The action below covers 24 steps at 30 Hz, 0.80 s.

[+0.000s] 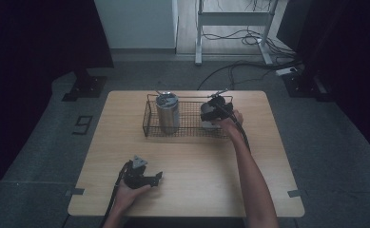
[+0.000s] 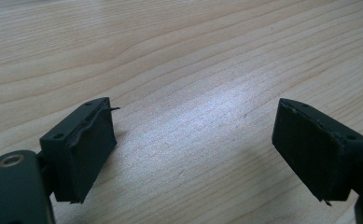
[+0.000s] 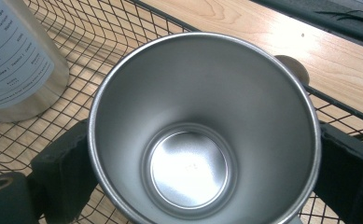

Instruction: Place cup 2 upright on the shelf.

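Inside wire basket (image 1: 150, 124), near its right end: steel cup (image 3: 202, 140), upright, mouth up, clamped on both sides by right claw (image 3: 202, 172). Just beside it, to the left, lidded steel tumbler (image 1: 167, 112). Down on bare wooden surface (image 2: 179, 56), left claw (image 2: 193, 149), spread apart, gripping nothing.

A white label with small grey print is seen on the tall brushed-steel canister (image 3: 18, 60) standing beside the open steel cup (image 3: 202, 135), but its lines are too small and blurred to be read. No other text is legible.
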Motion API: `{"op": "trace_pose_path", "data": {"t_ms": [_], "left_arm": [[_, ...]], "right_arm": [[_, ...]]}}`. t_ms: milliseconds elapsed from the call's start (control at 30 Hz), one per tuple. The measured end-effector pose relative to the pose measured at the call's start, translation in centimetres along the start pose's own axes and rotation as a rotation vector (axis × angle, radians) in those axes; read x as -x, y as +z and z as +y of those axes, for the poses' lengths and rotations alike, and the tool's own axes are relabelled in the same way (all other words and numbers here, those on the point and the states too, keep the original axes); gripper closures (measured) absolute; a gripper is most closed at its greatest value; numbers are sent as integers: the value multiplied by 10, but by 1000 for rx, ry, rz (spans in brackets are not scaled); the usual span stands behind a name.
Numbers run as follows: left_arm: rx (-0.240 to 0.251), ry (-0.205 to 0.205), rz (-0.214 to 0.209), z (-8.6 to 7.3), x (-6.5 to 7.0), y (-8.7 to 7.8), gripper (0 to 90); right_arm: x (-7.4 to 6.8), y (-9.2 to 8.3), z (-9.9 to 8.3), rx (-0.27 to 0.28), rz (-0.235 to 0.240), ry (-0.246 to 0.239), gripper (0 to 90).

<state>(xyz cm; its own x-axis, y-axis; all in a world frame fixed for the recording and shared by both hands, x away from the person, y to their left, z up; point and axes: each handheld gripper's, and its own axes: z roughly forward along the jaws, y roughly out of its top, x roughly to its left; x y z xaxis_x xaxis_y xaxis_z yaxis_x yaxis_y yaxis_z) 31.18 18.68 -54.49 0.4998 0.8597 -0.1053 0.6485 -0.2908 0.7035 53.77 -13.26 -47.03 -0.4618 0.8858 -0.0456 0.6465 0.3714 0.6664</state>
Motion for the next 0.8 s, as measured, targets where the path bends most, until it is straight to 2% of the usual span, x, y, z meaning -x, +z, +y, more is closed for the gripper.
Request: {"op": "trace_pose_path", "data": {"t_ms": [233, 267, 367, 600, 733, 800], "left_arm": [[-1, 2, -1, 0, 1, 0, 133], [-2, 3, -1, 0, 1, 0, 133], [-3, 6, -3, 0, 2, 0, 133], [-3, 8, 0, 0, 2, 1, 133], [-4, 7, -1, 0, 2, 0, 133], [-5, 8, -1, 0, 2, 1, 133]], "right_arm": [[0, -1, -2, -23, -2, 7, 57], [0, -2, -3, -23, -22, 11, 40], [0, -3, -3, -19, -26, -1, 37], [0, -10, -1, 28, -6, 19, 0], [1, -19, 1, 93, 0, 40, 0], [1, -22, 2, 104, 1, 43, 0]]}}
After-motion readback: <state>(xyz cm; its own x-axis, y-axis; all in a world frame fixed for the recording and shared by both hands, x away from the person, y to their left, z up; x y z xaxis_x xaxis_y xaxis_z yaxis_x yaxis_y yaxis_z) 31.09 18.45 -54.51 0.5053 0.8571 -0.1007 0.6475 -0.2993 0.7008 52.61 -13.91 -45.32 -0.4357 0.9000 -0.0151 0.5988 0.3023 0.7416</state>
